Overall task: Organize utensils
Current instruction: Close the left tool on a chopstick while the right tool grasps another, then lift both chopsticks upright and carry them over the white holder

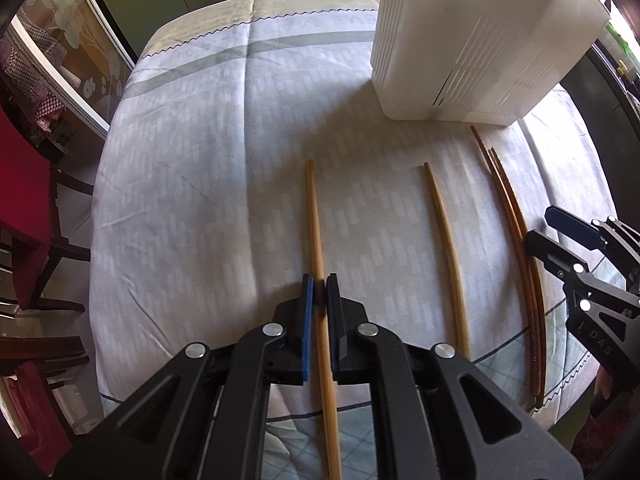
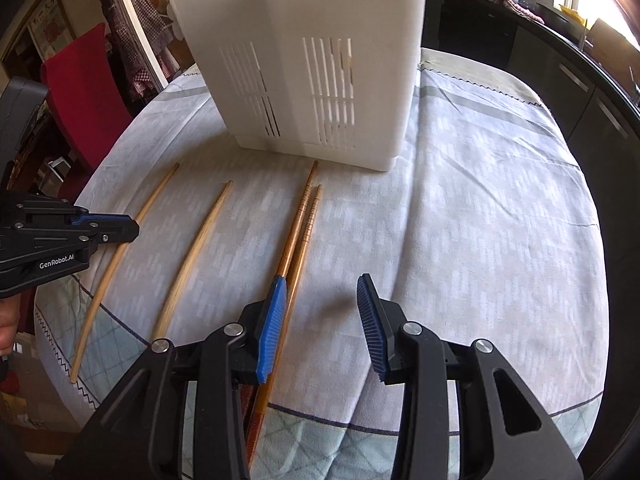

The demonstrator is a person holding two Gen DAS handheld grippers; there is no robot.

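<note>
Right now your left gripper (image 1: 320, 284) has its jaws drawn narrow around the leftmost pale chopstick (image 1: 316, 220), pads hugging its shaft; whether they press it, you cannot tell. A second pale chopstick (image 1: 444, 224) lies beside it on the tablecloth (image 1: 192, 184), and a darker pair (image 2: 300, 220) lies further right. Your right gripper (image 2: 322, 300) hangs wide open just beside that pair. Beyond the chopstick tips stands the white slotted holder (image 2: 304, 64).
</note>
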